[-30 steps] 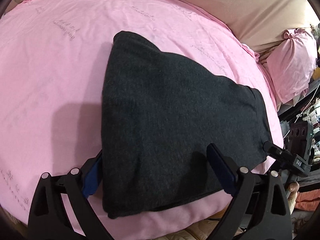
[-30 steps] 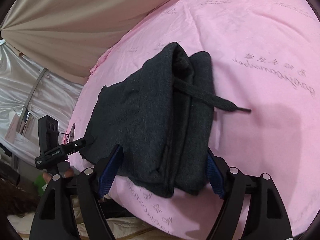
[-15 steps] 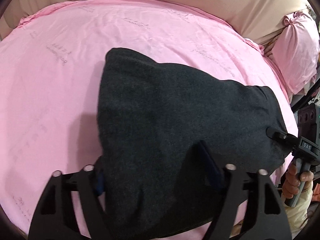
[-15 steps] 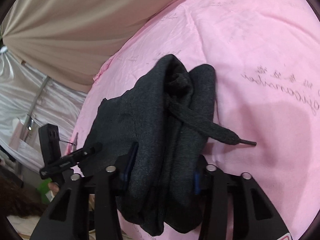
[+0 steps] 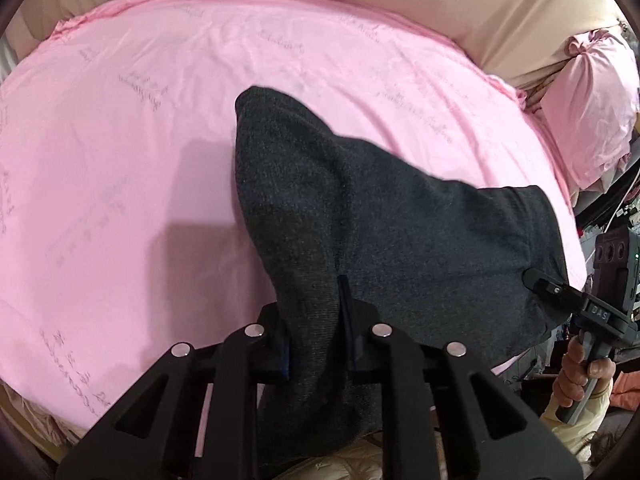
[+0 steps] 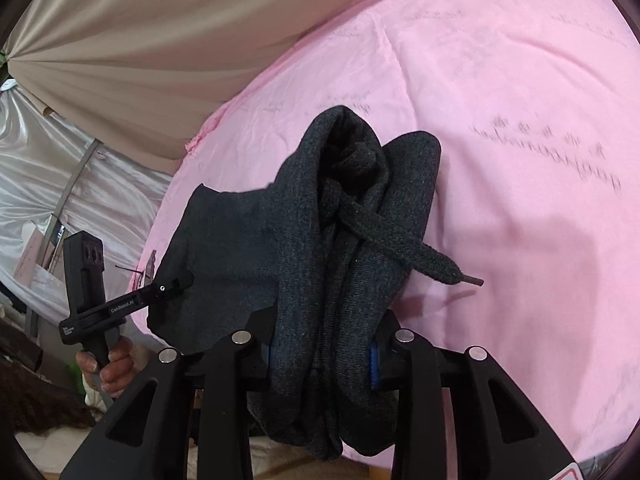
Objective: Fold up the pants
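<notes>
**Both near corners gripped, fold about to start**

Left gripper (image 5: 316, 332): jaws have just closed and now pinch the near corner of the dark grey pants (image 5: 380, 220), cloth bunched between them. Ahead of both sets of jaws the pants lie on the bed's pink sheet (image 5: 140, 140), long axis running across from left jaws to right. Right gripper (image 6: 320, 356): jaws likewise just closed, clamped on the thick waistband end; drawstring (image 6: 416, 252) trails right. Judged step: lifting the near edge. Next: carry both corners forward together, level, onto the far edge.
</notes>
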Action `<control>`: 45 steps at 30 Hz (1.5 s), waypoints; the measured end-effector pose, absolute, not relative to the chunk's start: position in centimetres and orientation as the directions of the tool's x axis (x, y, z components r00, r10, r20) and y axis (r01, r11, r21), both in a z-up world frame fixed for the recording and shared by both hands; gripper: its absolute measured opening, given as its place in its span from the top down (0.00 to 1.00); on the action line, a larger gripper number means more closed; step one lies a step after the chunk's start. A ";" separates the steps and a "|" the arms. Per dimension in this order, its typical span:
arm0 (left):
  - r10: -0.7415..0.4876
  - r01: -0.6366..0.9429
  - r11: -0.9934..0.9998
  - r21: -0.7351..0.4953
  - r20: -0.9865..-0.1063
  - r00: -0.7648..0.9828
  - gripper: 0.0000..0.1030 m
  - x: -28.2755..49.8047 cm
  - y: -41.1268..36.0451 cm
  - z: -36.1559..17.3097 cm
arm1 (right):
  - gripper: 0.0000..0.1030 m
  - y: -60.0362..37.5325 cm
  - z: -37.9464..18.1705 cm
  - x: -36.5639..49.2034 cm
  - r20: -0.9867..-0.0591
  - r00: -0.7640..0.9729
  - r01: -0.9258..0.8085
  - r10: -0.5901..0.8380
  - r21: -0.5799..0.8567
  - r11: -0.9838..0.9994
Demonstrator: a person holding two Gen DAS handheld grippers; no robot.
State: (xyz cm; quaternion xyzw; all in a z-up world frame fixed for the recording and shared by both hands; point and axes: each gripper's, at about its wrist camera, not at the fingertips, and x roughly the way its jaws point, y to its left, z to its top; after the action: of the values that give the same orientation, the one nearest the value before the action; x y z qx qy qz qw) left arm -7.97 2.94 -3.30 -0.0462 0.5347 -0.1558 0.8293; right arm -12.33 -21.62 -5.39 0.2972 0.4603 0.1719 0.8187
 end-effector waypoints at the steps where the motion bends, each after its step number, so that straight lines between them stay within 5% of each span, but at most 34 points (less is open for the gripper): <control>1: -0.302 0.187 0.950 -0.249 -0.884 0.357 0.74 -7.6 3.0 -4.3 | 0.61 -21.9 -6.0 -12.3 -0.646 0.515 0.010 0.563 0.661 0.750; 2: -0.299 0.168 0.952 -0.254 -0.884 0.358 0.66 -7.3 3.3 -5.0 | 0.61 -22.1 -6.5 -12.3 -0.629 0.522 0.020 0.576 0.684 0.729; 5: -0.323 0.161 0.946 -0.283 -0.871 0.370 0.65 -7.0 3.6 -5.2 | 0.59 -22.0 -6.5 -12.4 -0.625 0.535 0.015 0.568 0.679 0.734; 7: -0.341 0.159 0.940 -0.302 -0.858 0.384 0.67 -7.0 3.8 -5.3 | 0.60 -21.8 -6.4 -12.4 -0.626 0.541 0.013 0.562 0.674 0.739; 9: -0.360 0.150 0.933 -0.327 -0.846 0.393 0.84 -7.2 4.3 -5.1 | 0.66 -21.5 -6.0 -12.5 -0.630 0.555 0.017 0.543 0.661 0.750; 18: -0.416 0.322 0.905 -0.277 -0.732 0.540 0.86 -11.8 2.5 4.4 | 0.74 -19.2 2.8 -15.8 -0.581 0.667 -0.130 0.467 0.527 0.840; 35: -0.495 0.494 0.869 -0.025 -0.052 0.868 0.85 -17.9 4.3 29.4 | 0.74 -20.0 29.2 -18.1 0.055 0.903 -0.430 0.426 0.144 0.891; 41: -0.419 0.419 0.908 0.008 0.022 0.908 0.85 -12.1 3.6 32.1 | 0.73 -21.4 32.1 -9.9 0.099 0.898 -0.439 0.428 0.168 0.882; 45: -0.328 0.329 0.944 0.022 -0.051 0.943 0.84 -4.5 3.3 30.9 | 0.73 -22.1 30.9 -2.0 0.052 0.905 -0.421 0.421 0.234 0.876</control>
State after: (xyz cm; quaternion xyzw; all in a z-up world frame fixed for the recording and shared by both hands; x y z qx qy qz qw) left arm -4.48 3.29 30.86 0.0151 0.0231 -0.1666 0.9856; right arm -1.97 -22.13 30.88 0.1209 0.0004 0.2174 0.9686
